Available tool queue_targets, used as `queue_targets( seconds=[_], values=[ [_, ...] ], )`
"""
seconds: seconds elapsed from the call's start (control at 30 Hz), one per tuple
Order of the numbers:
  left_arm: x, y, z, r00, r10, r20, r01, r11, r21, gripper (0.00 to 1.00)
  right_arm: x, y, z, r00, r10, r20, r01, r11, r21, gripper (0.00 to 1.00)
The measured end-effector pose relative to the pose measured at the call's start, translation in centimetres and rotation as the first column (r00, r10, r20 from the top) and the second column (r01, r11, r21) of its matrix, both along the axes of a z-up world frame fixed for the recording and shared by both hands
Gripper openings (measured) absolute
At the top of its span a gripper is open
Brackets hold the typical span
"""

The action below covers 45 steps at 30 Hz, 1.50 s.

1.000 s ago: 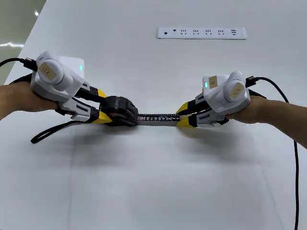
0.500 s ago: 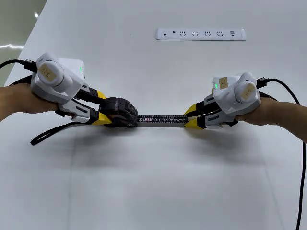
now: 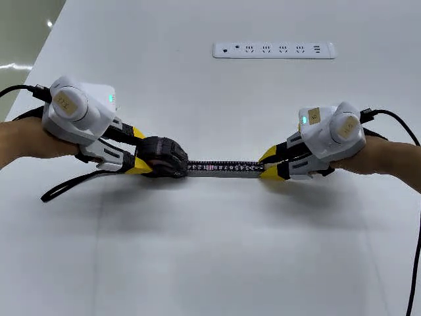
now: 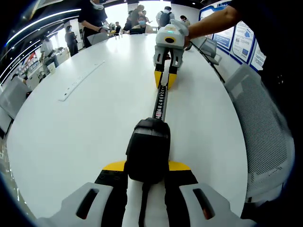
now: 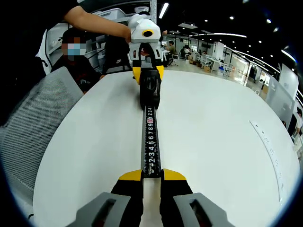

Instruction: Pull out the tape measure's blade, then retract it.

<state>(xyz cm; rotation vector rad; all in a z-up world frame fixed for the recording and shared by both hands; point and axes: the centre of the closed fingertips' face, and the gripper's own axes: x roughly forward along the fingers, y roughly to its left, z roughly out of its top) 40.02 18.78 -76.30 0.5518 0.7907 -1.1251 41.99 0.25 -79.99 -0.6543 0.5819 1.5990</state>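
Strap: black loop [image 3: 66, 185] lying on the table at the far left of the head view, running toward the tape measure case.
Left hand: [image 3: 29, 137] wrapped round the white body of the left gripper.
Left gripper: [image 3: 139, 149] jaws closed part-way onto the tape measure case, one yellow tip on each side of it; in its own view [image 4: 147, 166] the case sits between the tips.
Tape measure case: [image 3: 161, 156] black, resting on the table, clamped in the left gripper; also seen at [image 4: 148, 149] and, far off, at [image 5: 150, 90].
Blade: [image 3: 223, 166] drawn out of the case, straight, low over the table, spanning the gap between the two grippers; numbered face up [image 5: 150, 142], also [image 4: 161, 99].
Right gripper: [image 3: 269, 164] jaws nearly together, pinching the free end of the blade between the yellow tips [image 5: 152, 175]; well apart from the case.
Right hand: [image 3: 371, 157] gripping the right gripper's body.
Cable: black [image 3: 413, 204], trailing from the right gripper along the table's right side.
Power strip: white [image 3: 273, 50], lying flat at the far side of the table, well apart from both grippers.
Table: white, plain [image 3: 210, 257].
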Motion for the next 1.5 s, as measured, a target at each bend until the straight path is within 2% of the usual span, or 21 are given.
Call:
queue_targets(
  seconds=[0.73,1.5],
  values=[
    [-0.1,0.0,0.0,1.0,-0.002,-0.001,0.002,1.0,0.008,0.24,0.3,-2.9,0.1,1.0,-0.021,-0.001,0.021,0.999,-0.028,0.08],
    [-0.1,0.0,0.0,1.0,-0.004,-0.005,0.004,1.0,0.012,0.24,0.7,-5.8,0.1,1.0,-0.026,-0.015,0.024,0.996,-0.082,0.08]
  ],
)
